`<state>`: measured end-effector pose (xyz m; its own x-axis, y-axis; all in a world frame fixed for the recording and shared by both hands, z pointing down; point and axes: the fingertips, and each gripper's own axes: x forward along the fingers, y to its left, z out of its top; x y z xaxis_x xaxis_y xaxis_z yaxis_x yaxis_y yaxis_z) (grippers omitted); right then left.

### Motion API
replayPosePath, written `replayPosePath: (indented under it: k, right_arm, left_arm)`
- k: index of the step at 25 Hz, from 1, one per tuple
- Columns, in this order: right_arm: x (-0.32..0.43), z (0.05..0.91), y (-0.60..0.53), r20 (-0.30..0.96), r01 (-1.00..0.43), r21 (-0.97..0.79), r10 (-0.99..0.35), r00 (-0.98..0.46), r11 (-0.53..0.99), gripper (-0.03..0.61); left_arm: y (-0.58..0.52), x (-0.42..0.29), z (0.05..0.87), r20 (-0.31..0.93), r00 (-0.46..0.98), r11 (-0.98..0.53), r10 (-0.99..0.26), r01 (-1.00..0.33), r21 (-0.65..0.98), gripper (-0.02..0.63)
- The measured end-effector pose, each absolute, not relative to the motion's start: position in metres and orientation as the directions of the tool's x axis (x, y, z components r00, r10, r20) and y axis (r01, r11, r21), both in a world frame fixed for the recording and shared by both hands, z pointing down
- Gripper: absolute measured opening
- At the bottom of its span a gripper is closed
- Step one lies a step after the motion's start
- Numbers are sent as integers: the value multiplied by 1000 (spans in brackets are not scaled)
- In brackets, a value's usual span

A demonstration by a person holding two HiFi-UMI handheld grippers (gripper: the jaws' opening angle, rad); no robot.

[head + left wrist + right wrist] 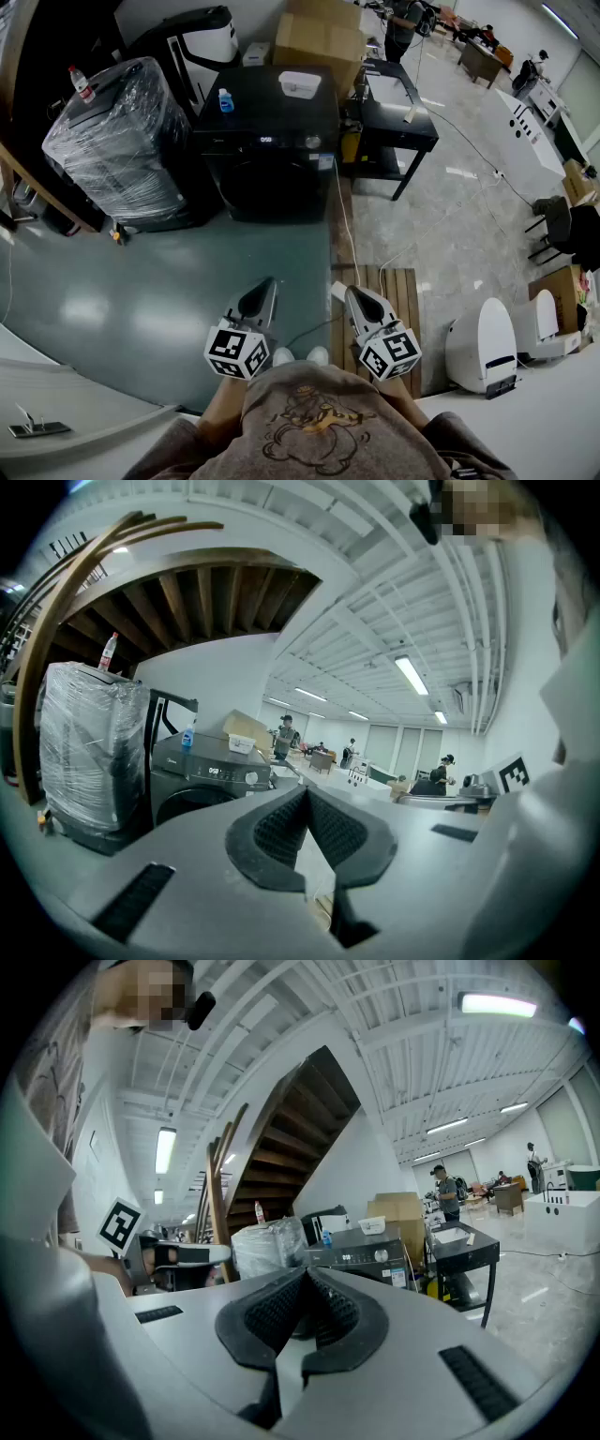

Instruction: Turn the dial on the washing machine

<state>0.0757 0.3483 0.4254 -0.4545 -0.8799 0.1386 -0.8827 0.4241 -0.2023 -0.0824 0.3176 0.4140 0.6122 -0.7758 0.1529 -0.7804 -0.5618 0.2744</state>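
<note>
From where I stand, the person is well back from the washing machine (pixel 272 155), which sits dark and low against the far wall. The left tongs (pixel 269 281) and right tongs (pixel 352 292) are both held close to the body, pointing towards it. Each pair is fully closed, pad against pad, with nothing between them.

The dial (pixel 381 1255) is the pale round knob towards the right end of the control panel, beside the lit display. In the head view it is too small to make out well, but it is probably the light spot there.

The job at the moment is the approach. I'd walk straight across the grey floor (pixel 141 300) and square up to the panel. I'd use the right tongs, since the knob sits on that side, and open them before reaching it. Set the pads on opposite edges of the knob, then turn from the wrist without pulling outward.

Things to mind:
- A white cable (pixel 343 225) runs down past the machine's right side.
- A wooden pallet (pixel 398 291) lies just beside the person's feet.
- A film-wrapped appliance (pixel 122 141) crowds the machine's left.
- A black surface (pixel 398 122) stands near its right, with cardboard boxes (pixel 319 37) behind.
- A blue bottle (pixel 226 99) and a white tub (pixel 300 84) stand on the lid, clear of the panel.
</note>
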Motion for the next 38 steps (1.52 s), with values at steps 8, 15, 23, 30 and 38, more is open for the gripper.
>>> replayPosePath:
  k: [8,15,23,30,38]
  right_arm:
    - [81,426,346,141,-879,-207,-876,-462,430,0]
    - [93,430,348,127,-868,-230,-870,-476,441,0]
    - [113,434,343,130,-865,-220,-865,-484,451,0]
    - [119,436,322,120,-866,-222,-869,-481,449,0]
    - [120,442,266,124,-871,-219,-872,-473,441,0]
  left_arm:
    - [317,-75,410,148,609,-561,-779,-783,268,-2]
    - [321,-64,415,152,592,-545,-792,-797,261,-2]
    - [322,-48,417,144,567,-524,-811,-813,253,-2]
    - [306,-38,421,148,576,-532,-804,-808,254,-2]
    - [247,-31,424,139,594,-551,-793,-795,255,-2]
